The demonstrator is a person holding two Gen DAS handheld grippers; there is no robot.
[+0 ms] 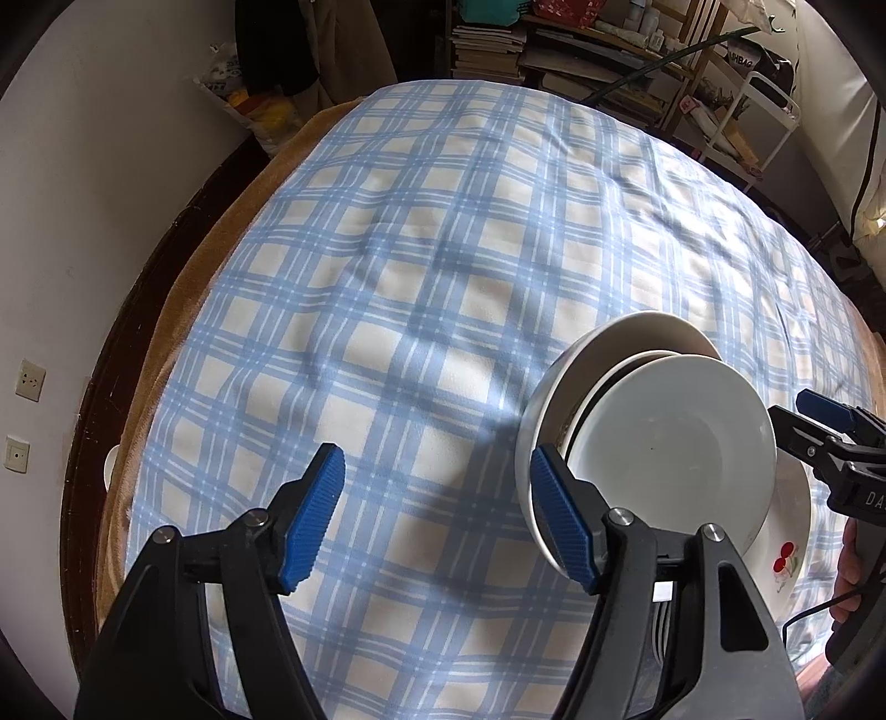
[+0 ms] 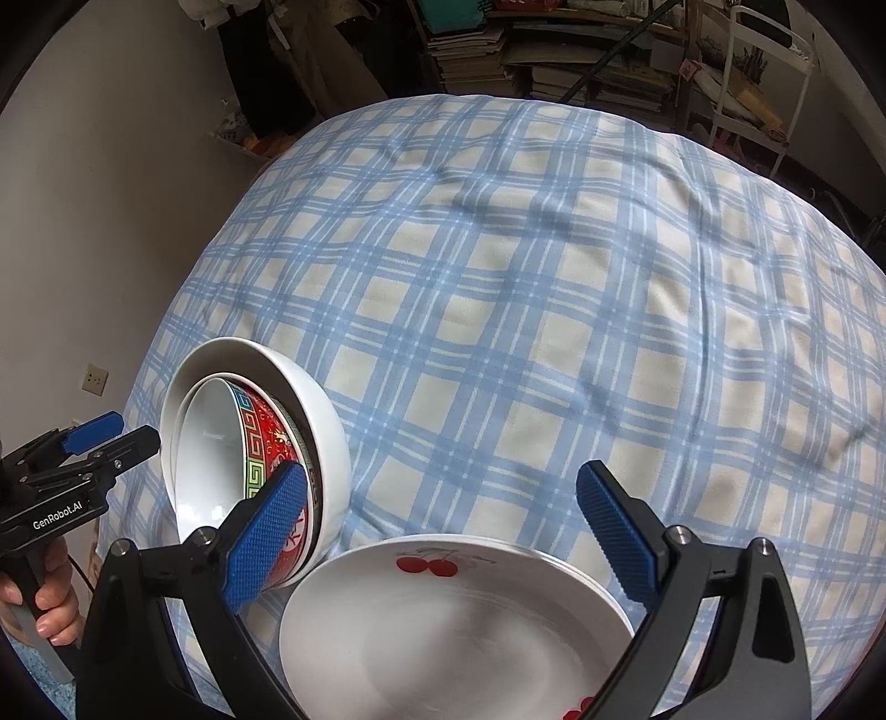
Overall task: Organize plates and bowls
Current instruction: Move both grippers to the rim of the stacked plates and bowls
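Note:
Three nested bowls stand on the checked cloth: a white outer bowl, a red patterned bowl inside it, and a white inner bowl. In the left wrist view the outer bowl and the inner bowl lie to the right. A stack of white cherry-print plates sits beside them, and its edge shows as the cherry plate. My right gripper hangs open over the plates, its left pad in front of the red bowl. My left gripper is open over bare cloth, its right pad by the outer bowl's rim.
The blue-and-white checked cloth covers a round table that stands near a white wall. Bookshelves and a white cart stand behind the far edge. A hand holds the left gripper's handle.

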